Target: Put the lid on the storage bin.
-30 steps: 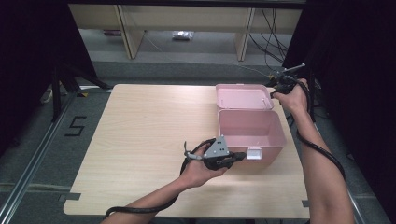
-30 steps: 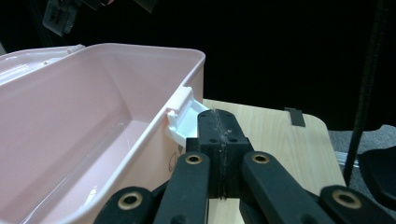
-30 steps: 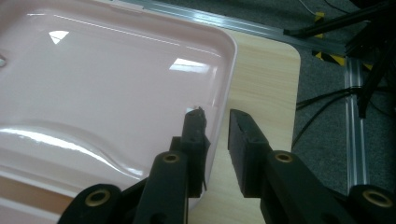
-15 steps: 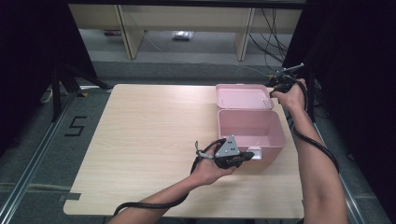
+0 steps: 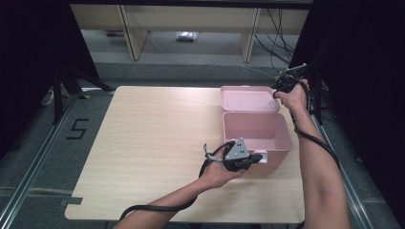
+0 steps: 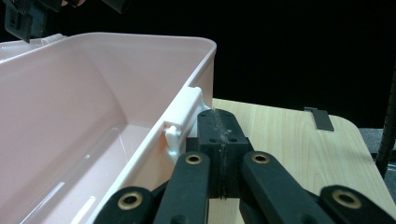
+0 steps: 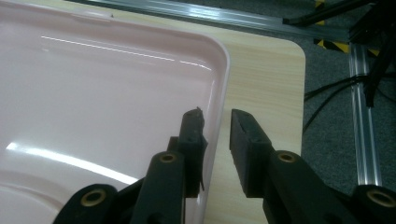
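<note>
A: Why is the left gripper [image 5: 253, 160] at the front of the pink box [image 5: 258, 131]?

B: Its jaws are pressed together, empty, just beside the white latch [image 6: 183, 116], probably to steady the box on the worktop [image 5: 153, 138].

A: And the right gripper [image 7: 216, 135]?

B: Its jaws have just been opening; they straddle the rim of the open lid [image 7: 107, 79], one inside, one outside, seemingly not pinching it.

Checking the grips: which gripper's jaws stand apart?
The right gripper: its jaws straddle the pink plastic lid's rim with a gap; the left gripper's are shut.
</note>
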### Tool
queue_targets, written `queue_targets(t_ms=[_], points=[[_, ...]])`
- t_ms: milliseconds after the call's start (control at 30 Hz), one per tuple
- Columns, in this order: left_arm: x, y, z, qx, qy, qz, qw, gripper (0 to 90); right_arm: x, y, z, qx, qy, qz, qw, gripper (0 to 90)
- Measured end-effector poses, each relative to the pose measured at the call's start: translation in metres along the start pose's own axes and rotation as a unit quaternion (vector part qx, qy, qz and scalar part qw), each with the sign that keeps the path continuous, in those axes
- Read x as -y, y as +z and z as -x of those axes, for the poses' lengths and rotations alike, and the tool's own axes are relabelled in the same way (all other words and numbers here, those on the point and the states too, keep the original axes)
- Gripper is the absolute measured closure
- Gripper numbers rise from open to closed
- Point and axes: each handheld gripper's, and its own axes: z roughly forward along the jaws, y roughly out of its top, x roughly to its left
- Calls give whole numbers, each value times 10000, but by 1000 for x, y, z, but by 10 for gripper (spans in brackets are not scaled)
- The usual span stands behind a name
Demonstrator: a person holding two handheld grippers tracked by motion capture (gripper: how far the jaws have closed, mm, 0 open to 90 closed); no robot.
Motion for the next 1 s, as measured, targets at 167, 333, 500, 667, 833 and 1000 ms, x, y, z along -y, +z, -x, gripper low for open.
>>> queue_targets(t_ms=[167,333,500,667,833,1000], points=[[0,1,-1,1,55,6,10000,898,-3,5,-2,-18,193,-76,9998,752],[-1,1,0,-4,56,-30,10000,898,-5,11,-1,32,62,-57,10000,753],[-1,1,0,10,51,-11,10000,898,-4,16,3,51,92,-70,9999,759],[-1,1,-1,15,38,-23,10000,898,-3,15,2,9,526,-182,9984,766],[-1,1,-1,13,35,-43,10000,898,-5,17,1,-23,551,-152,9984,777],[-1,1,-1,18,37,-51,10000,899,-8,18,0,-20,540,-250,9982,776]])
